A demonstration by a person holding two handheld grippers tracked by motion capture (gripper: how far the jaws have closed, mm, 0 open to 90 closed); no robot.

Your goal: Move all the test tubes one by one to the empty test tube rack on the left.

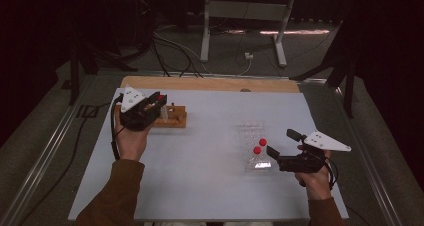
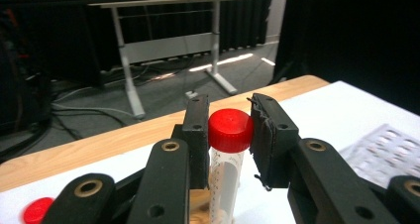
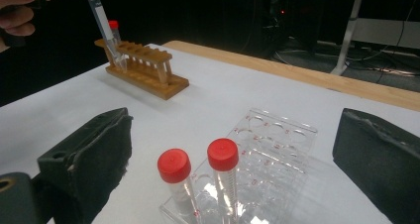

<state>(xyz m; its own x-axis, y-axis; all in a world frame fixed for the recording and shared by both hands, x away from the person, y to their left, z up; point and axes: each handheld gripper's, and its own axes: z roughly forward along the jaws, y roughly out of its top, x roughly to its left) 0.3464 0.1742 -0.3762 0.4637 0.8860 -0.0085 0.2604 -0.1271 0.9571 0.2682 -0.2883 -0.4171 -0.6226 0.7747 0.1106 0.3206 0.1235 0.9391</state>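
Two grippers work over the white table (image 1: 200,186), well apart from each other. The left gripper (image 2: 229,130) is clamped on a red-capped tube (image 2: 227,179), its pads pressing just below and beside the cap; in the right gripper view the tube hangs tilted with its lower end at the wooden rack (image 3: 143,68). Whether that tip is already inside a hole or only touches the rack's top, I cannot tell. The tube's lower part is cut off by the jaws in the left gripper view, and in the high view the gripper hides most of it. Another capped tube (image 3: 114,30) stands at the far end of the wooden rack.

The right gripper (image 3: 233,149) has its jaws wide apart with nothing pressed between them; it sits just beside the clear plastic rack (image 3: 277,135), near the table's right side. Two capped tubes (image 3: 198,169) stand upright in that rack's near end, and their bases blur into the clear plastic.

Between the two racks the table is bare. The wooden rack stands near the far left, close to the wooden strip (image 1: 210,83) along the far edge.
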